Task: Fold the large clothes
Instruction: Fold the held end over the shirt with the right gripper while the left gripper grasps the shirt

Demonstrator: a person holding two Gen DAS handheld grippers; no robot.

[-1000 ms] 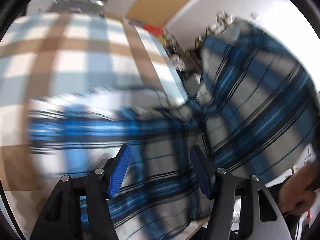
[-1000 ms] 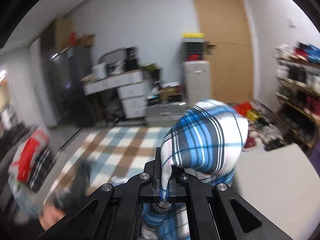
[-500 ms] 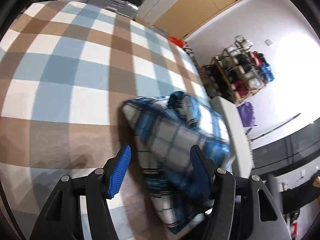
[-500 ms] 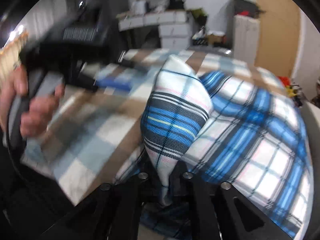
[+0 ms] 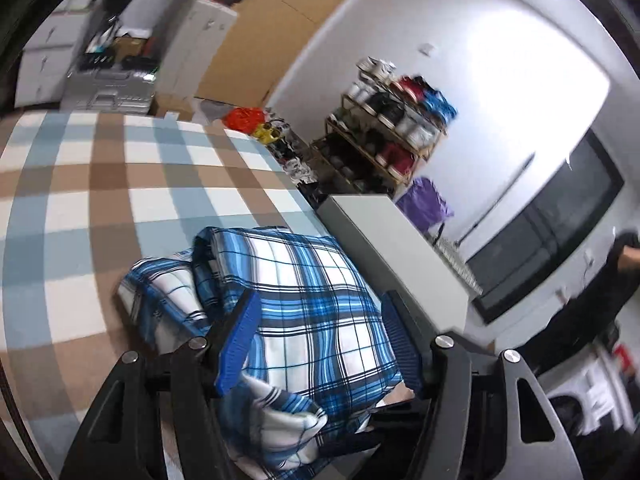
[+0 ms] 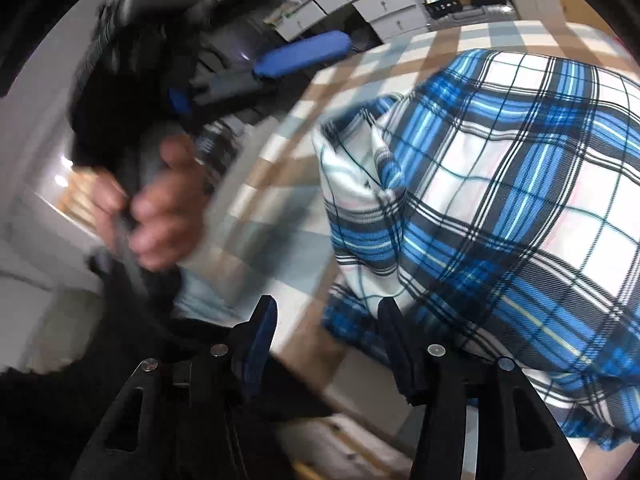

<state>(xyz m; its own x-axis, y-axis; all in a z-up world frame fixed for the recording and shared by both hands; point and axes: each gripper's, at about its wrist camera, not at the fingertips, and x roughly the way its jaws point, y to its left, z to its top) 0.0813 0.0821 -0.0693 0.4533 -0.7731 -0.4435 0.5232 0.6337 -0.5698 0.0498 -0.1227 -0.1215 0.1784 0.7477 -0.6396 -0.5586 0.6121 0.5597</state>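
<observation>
The blue plaid shirt looks soft, light and floppy, best pinched at a folded edge; left gripper and right gripper, jaws just opened, hold nothing.

Your folded shirt lies on the checked blanket, near its right edge, with the cabinet just beside it on the right; the shoe rack stands behind that, against the wall, and drawer units behind the blanket's far edge
</observation>
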